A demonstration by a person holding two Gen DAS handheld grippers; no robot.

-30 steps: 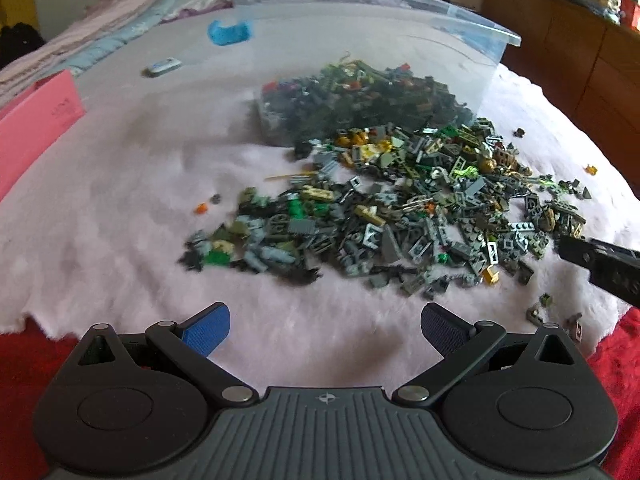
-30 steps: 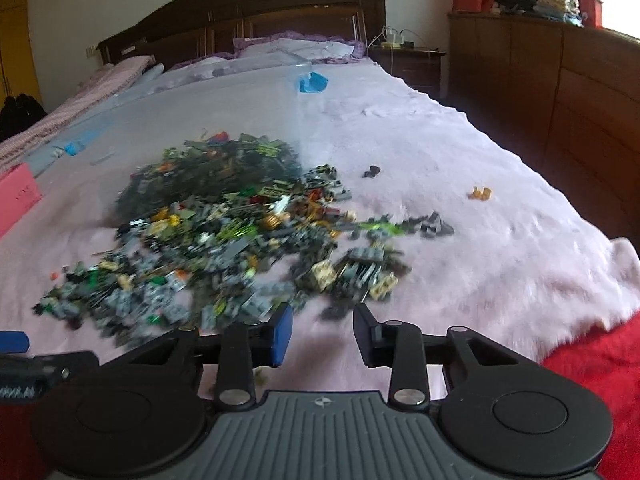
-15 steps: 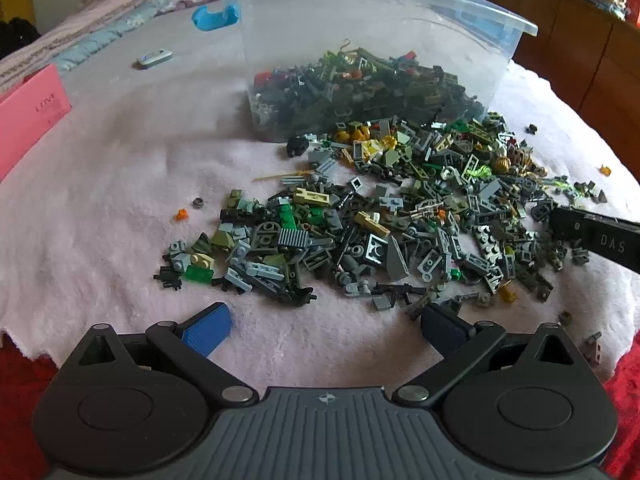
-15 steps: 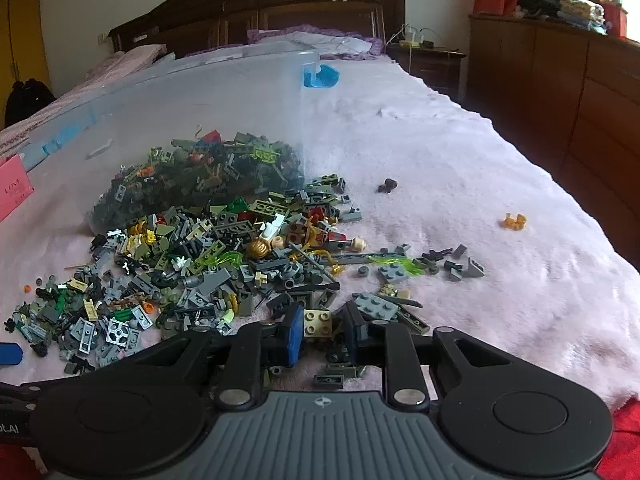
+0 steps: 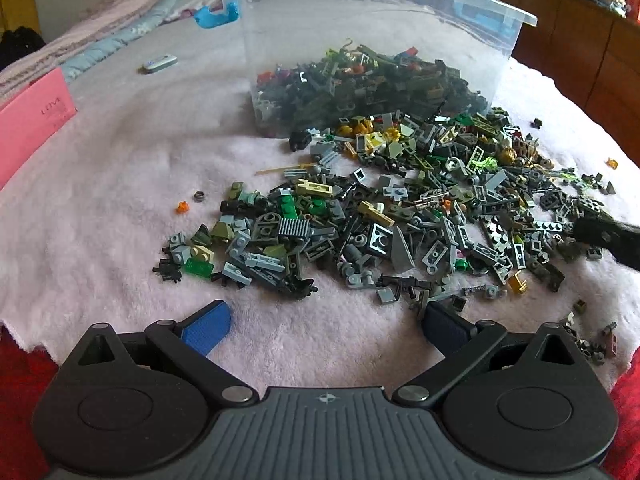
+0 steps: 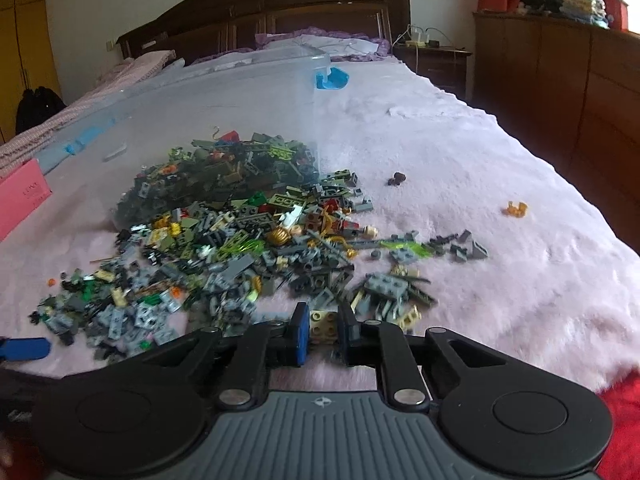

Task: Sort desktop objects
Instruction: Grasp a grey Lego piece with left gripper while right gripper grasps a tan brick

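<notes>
A heap of small toy bricks [image 5: 400, 208], mostly grey, green and tan, spills from a clear plastic bin [image 5: 376, 36] lying on its side on a pink blanket [image 5: 120, 168]. My left gripper [image 5: 326, 326] is open and empty, low over the blanket just short of the heap's near edge. My right gripper [image 6: 323, 330] is shut on a tan brick [image 6: 323, 325] at the heap's near right edge [image 6: 248, 256]. The right gripper's arm shows at the right edge of the left wrist view [image 5: 604, 236].
A pink box [image 5: 28, 120] lies at the left. A blue bin clip [image 5: 216, 14] and a small white item [image 5: 160, 63] lie beyond the bin. Stray pieces [image 6: 516, 209] lie to the right. Wooden drawers [image 6: 560, 92] stand right of the bed.
Both grippers moved forward toward the heap. My right gripper went from partly open to closed around the tan brick. My left gripper stayed open.
</notes>
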